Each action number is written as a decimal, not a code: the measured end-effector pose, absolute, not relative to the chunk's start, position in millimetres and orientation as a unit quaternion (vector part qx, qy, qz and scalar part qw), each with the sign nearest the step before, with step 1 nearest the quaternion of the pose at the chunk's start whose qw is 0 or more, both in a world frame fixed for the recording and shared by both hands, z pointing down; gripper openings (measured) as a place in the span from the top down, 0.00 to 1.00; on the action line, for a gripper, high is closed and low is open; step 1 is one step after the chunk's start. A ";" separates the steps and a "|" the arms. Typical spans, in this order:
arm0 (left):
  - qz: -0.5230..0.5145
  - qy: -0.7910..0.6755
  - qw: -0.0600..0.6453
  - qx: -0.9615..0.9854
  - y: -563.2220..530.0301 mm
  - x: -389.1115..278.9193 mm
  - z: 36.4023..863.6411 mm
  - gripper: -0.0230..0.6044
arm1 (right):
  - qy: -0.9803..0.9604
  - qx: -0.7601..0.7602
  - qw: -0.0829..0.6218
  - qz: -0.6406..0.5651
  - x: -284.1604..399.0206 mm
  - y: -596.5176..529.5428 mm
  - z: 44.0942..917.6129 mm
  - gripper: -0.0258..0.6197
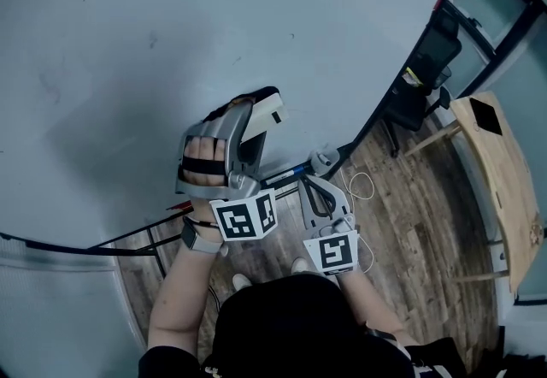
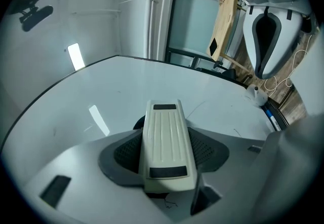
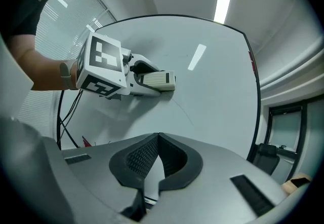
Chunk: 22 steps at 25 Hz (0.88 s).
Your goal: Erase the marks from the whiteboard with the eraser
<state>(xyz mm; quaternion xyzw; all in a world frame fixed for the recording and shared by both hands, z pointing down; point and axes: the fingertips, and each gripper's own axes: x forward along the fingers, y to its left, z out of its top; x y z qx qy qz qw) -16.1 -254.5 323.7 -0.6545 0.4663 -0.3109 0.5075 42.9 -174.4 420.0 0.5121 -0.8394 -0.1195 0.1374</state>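
Two dark, dot-textured pads [image 2: 124, 152] of the left gripper [image 2: 167, 153] pinch the eraser [image 2: 164, 121] by its long sides. The eraser is an oblong block of cream plastic with rounded corners. Its back is ribbed lengthwise, with a dark rectangular inset at each end, and dark felt shows beneath it. In the right gripper view it sits at upper left, its felt side against the whiteboard [image 3: 212, 86]. The right gripper [image 3: 158, 137] is pressed together at its tips, with nothing between them. The board surface is smooth, glossy white and carries a thin, faint curved mark [image 3: 185, 114].
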 end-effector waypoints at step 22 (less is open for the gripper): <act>-0.347 0.437 0.478 -0.678 -251.3 -23.7 363.3 0.54 | -0.831 0.530 0.137 -0.100 41.4 -165.2 433.5 0.92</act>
